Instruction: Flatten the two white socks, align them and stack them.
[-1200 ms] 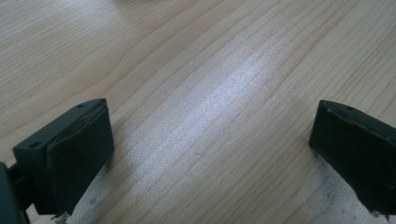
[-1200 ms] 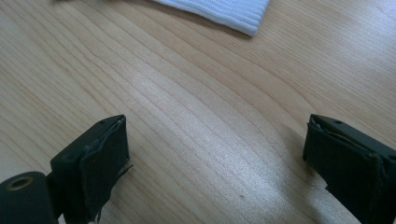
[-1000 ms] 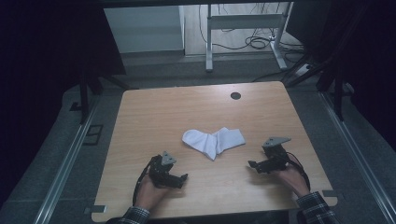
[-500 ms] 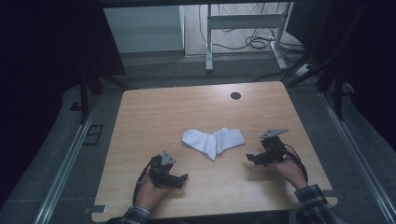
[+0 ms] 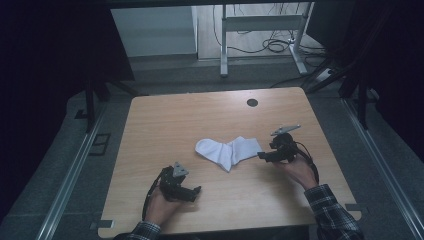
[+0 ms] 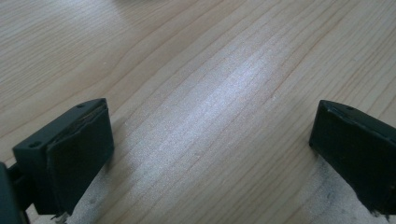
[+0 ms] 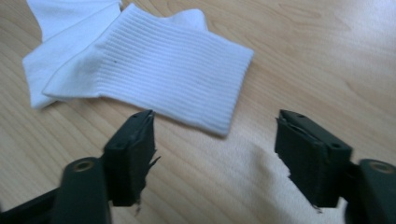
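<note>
Right hand-held gripper (image 7: 215,154) narrowing, empty, near white socks (image 7: 154,70).

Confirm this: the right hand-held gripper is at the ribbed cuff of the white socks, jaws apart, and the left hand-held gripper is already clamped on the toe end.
Not right. The left hand-held gripper holds nothing: the left gripper view shows its jaws apart over bare table, well short of the white socks. The right hand-held gripper is at the ribbed cuff, jaws apart, having just been closing.

Two white socks (image 5: 229,150) lie overlapped on one wooden tabletop (image 5: 165,125), which has one dark round hole (image 5: 252,102). Two grippers are there, a left gripper (image 5: 192,193) and a right gripper (image 5: 264,156), each with two black fingers
</note>
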`<action>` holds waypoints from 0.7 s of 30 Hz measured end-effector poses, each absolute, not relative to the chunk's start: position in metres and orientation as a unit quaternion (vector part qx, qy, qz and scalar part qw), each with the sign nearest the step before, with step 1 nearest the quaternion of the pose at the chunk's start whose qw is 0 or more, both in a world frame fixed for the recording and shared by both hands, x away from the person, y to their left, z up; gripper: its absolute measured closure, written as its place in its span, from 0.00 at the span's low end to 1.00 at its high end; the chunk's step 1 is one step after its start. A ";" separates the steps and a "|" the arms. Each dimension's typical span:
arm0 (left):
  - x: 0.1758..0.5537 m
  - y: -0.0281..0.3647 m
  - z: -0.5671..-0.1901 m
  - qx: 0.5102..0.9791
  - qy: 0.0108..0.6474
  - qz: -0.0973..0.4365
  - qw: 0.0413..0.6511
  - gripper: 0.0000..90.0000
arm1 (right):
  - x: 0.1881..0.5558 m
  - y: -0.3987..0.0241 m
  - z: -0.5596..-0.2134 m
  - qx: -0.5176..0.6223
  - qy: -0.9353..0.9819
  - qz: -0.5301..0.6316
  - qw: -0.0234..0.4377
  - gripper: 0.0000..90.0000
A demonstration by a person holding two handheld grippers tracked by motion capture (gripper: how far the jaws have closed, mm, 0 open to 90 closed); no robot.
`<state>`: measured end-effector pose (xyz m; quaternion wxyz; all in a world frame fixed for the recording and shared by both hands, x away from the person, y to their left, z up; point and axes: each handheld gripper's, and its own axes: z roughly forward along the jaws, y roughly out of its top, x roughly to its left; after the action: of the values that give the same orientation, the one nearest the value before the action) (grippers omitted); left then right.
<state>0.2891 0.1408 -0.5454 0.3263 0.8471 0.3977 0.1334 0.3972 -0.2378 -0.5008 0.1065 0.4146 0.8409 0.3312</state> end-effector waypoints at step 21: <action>0.289 0.141 -0.545 0.846 0.399 0.134 0.326 0.00 | 0.436 -0.217 -0.519 0.459 0.830 0.301 0.095 0.63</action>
<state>0.2890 0.1405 -0.5454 0.3262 0.8465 0.3989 0.1339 0.4363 -0.2174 -0.5191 0.0951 0.4589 0.8303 0.3014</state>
